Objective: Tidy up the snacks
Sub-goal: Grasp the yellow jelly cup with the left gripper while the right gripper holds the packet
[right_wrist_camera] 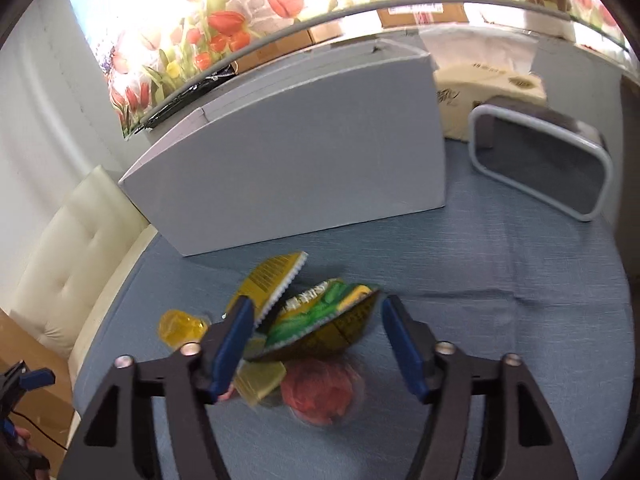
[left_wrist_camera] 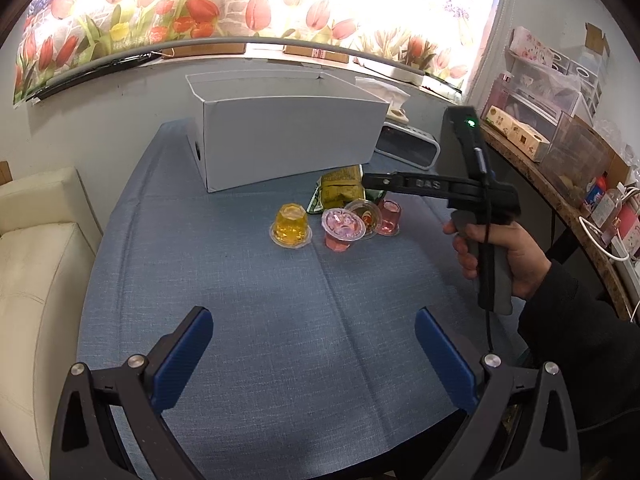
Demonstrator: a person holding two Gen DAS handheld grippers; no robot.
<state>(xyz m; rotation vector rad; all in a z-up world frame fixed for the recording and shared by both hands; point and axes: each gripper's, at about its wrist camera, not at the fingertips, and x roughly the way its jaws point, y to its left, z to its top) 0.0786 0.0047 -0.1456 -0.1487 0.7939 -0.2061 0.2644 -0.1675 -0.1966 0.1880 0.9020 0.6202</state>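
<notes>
We hold two sets of tongs over a tabletop (left_wrist_camera: 240, 280) covered in blue cloth. The left tongs (left_wrist_camera: 314, 344) hang low over bare cloth, their blue pads spread wide with nothing between them — released.

The snacks sit in a cluster near the middle of the tabletop, just in front of a white cardboard box (left_wrist_camera: 288, 140) whose long side faces us. From the left view we see a yellow jelly cup (left_wrist_camera: 291, 226) standing apart on the left, then a pink jelly cup (left_wrist_camera: 343, 229) tipped so its lid faces us, a third cup (left_wrist_camera: 366, 212) leaning against it, and a red jelly cup (left_wrist_camera: 389, 216) upright on the right. Behind them lie the green-and-gold snack packets (left_wrist_camera: 340, 192), close to the box.

The right tongs (right_wrist_camera: 318, 344) hover above this cluster, held by a hand (left_wrist_camera: 500, 256) on the grip. Their pads stand apart and press on nothing. In the right wrist view one green-and-gold packet (right_wrist_camera: 324, 328) lies between and just beyond the pads, its long axis running up and to the right, toward the box; a second gold packet (right_wrist_camera: 272, 280) lies beside it, its serrated edge slanting the same way. That view is blurred, so finer detail escapes us.

A dark speaker (right_wrist_camera: 540, 168) with a pale rim stands to the right of the box.
</notes>
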